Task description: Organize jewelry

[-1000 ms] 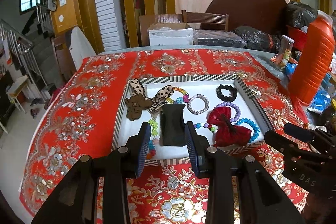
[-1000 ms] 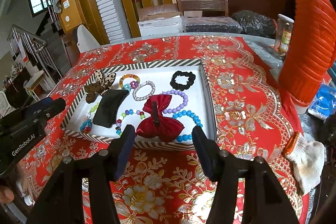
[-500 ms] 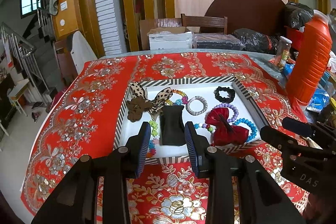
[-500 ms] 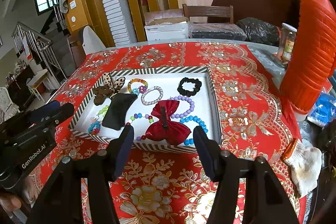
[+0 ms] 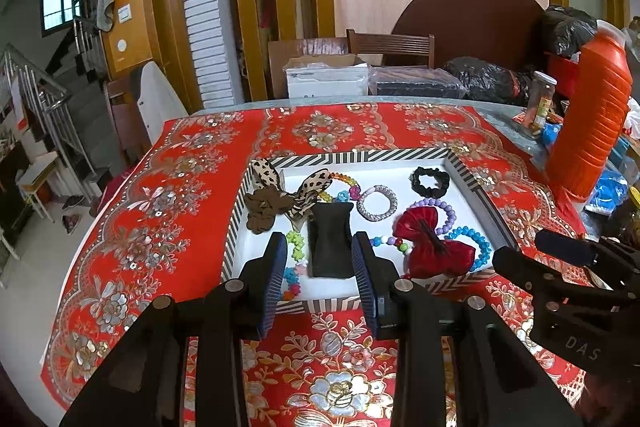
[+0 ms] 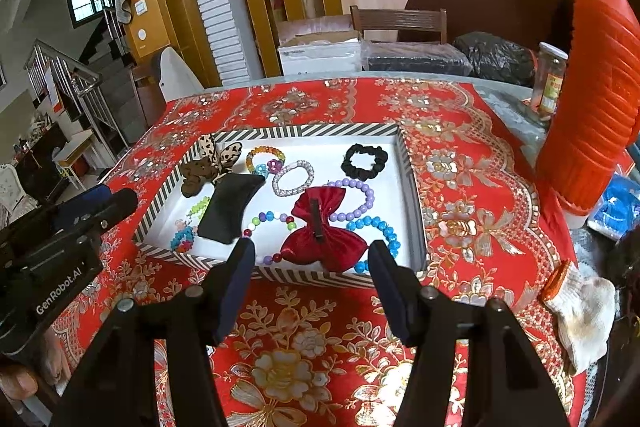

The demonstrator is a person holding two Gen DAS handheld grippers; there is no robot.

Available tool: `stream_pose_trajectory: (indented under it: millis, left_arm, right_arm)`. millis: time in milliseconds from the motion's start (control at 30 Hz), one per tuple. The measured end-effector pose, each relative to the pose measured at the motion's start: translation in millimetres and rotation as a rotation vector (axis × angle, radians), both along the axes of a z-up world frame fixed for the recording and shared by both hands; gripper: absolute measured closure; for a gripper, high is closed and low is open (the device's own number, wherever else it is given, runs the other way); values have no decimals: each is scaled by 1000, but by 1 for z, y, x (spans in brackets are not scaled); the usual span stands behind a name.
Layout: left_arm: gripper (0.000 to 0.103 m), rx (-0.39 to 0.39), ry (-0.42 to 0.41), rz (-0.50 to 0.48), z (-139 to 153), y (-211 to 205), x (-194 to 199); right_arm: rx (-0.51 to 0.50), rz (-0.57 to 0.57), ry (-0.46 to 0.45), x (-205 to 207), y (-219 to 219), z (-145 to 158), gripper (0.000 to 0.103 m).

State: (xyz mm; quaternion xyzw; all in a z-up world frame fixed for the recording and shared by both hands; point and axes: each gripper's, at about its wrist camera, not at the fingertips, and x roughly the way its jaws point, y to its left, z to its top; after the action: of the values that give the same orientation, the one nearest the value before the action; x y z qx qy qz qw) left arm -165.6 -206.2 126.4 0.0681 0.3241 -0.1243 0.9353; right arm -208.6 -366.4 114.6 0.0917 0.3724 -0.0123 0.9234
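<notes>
A striped-rim white tray [image 5: 362, 155] [image 6: 304, 129] lies on the red tablecloth. In it are a red bow [image 5: 434, 243] [image 6: 322, 227], a black pouch [image 5: 330, 239] [image 6: 230, 205], a leopard bow [image 5: 280, 193] [image 6: 208, 163], a black scrunchie [image 5: 431, 181] [image 6: 364, 161] and several bead bracelets [image 5: 376, 197] [image 6: 293, 178]. My left gripper [image 5: 320, 261] is open and empty, above the tray's near edge in line with the pouch. My right gripper [image 6: 312, 263] is open and empty, above the near edge in front of the red bow.
A tall orange jug [image 5: 592, 119] [image 6: 596, 95] stands right of the tray, with a glass jar [image 6: 552, 83] behind it. A white glove [image 6: 580, 311] lies at the right table edge. Boxes, black bags and a chair [image 5: 390, 45] are beyond the far edge.
Both grippers have pulled back and risen a little, so the tray appears slightly farther away. The jaws have stayed open. Nothing in the tray has moved.
</notes>
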Motion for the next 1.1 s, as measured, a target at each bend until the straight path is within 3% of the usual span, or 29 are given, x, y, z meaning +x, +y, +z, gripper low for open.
stream_pose_trajectory:
  millis: [1100]
  left_arm:
    - [82, 21, 6, 14, -6, -3, -2]
  right_arm:
    - [15, 10, -2, -1, 1, -1, 40]
